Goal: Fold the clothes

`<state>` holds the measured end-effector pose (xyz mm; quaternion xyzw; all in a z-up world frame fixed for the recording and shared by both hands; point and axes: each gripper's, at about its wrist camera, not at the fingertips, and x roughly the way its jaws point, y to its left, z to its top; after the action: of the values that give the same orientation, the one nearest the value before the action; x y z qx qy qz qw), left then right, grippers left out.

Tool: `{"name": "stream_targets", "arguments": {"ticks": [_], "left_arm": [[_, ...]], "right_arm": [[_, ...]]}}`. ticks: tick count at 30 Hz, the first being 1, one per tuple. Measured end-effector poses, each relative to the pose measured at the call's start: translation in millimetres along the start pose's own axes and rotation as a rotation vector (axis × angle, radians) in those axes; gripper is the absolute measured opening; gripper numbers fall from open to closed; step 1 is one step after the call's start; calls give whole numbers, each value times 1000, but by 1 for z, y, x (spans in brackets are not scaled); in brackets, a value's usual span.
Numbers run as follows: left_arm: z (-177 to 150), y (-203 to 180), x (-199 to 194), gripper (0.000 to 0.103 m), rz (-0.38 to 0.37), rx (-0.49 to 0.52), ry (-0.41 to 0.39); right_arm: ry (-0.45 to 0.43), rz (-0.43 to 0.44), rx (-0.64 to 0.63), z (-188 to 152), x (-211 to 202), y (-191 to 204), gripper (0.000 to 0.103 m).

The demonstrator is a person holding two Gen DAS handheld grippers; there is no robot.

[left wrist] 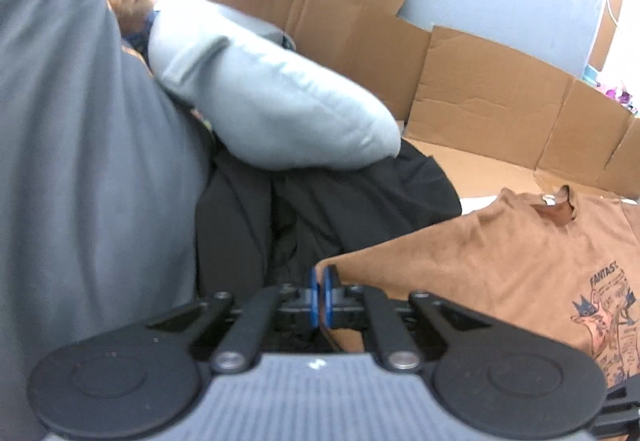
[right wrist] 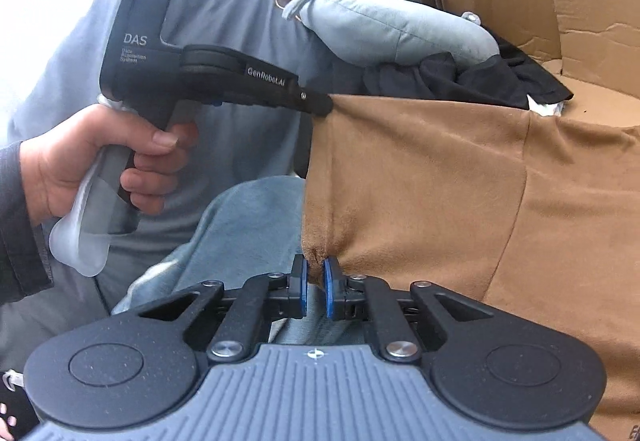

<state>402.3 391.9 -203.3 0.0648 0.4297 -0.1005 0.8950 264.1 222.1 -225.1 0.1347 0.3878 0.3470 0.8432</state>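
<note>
Now 2 grippers pinch 1 brown shirt (right wrist: 440,181).
The left gripper (left wrist: 319,295) and right gripper (right wrist: 314,287) each clamp its near edge; not neatly folded.

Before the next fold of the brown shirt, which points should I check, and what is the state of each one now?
1. Left gripper shut on the brown shirt: ok, fabric sits between its blue pads.
2. Right gripper shut on the same shirt's edge: ok.
3. Edge between both grips taut: ok, it runs straight in the right wrist view.
4. Print side position: ok, the print faces up.
5. Space beyond the shirt: not ok, a black garment and a grey pillow lie close.
6. Far hem flat: cannot tell.
</note>
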Motion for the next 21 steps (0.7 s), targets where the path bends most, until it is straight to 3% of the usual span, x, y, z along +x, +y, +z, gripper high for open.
{"name": "stream_targets", "arguments": {"ticks": [4,9,11,13,15,18,21], "left_arm": [[10,-2,-11,4,17,4,-5],[2,-2,22,5,61,-1,45],[-3,-1,34,7,71,-16,63],[-5,-1,41,12,91,-28,80],[-5,-2,40,12,98,-29,75],[-1,-3,29,32,113,-31,49],[3,-4,11,35,126,-52,6]], "right_arm": [[9,19,10,-3,8,2,8],[45,1,50,-9,31,-3,10],[50,8,60,-9,32,-3,17],[51,28,72,-9,31,-3,38],[43,56,85,-10,23,-4,47],[31,49,86,-13,6,-8,47],[26,22,123,-17,-10,-21,47]]}}
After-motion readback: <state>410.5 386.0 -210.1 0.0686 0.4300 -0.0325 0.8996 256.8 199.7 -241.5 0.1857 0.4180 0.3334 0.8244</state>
